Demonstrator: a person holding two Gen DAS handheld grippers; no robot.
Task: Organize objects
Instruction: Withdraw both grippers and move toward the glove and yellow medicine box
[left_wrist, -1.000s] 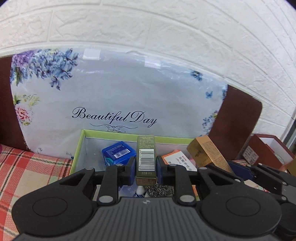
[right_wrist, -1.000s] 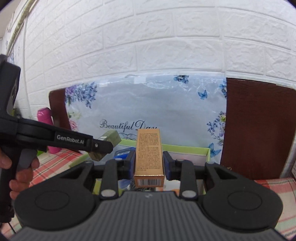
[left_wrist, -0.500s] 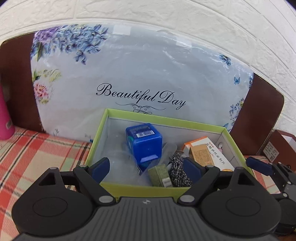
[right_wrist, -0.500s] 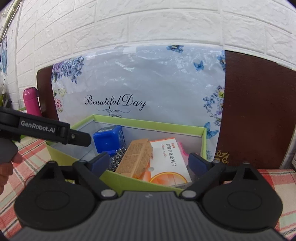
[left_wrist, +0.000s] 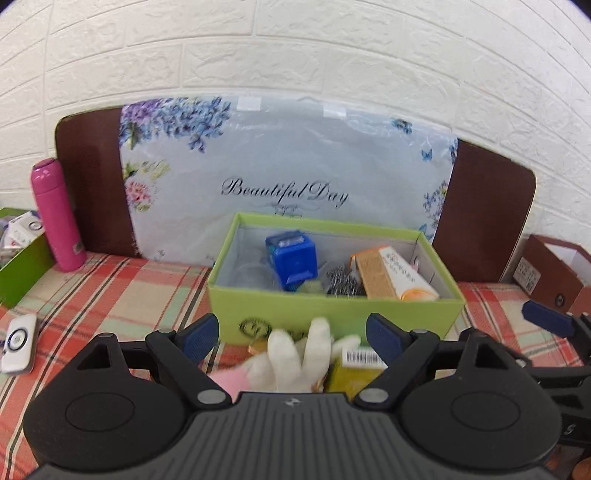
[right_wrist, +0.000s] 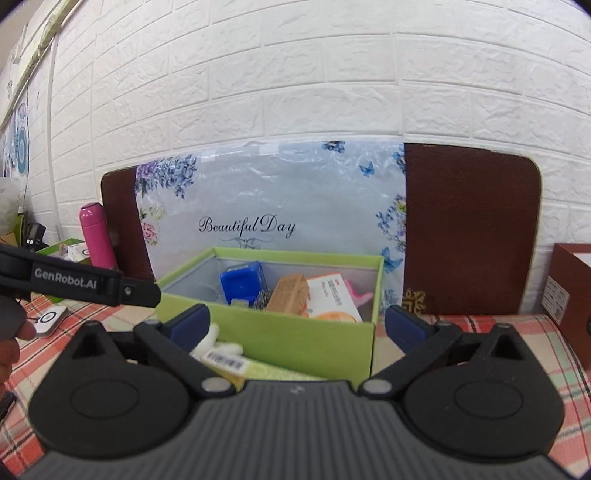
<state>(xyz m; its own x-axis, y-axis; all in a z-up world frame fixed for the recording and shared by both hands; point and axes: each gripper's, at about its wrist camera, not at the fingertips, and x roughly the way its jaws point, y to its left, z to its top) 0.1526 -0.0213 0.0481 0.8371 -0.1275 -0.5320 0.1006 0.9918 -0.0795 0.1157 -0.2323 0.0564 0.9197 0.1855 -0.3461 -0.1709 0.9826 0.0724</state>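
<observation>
Both grippers, left gripper (left_wrist: 291, 334) and right gripper (right_wrist: 295, 325), have just spread their jaws wide and empty, several items already in the green box (left_wrist: 332, 306), a barcoded carton (left_wrist: 360, 363) still outside.

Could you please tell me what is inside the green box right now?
The green box holds a blue box, tan carton, orange-white packet and metal scrubber; anything underneath is hidden.

Box (left_wrist: 332, 306) before the board (left_wrist: 92, 177); flask (left_wrist: 57, 214) to its left.
</observation>
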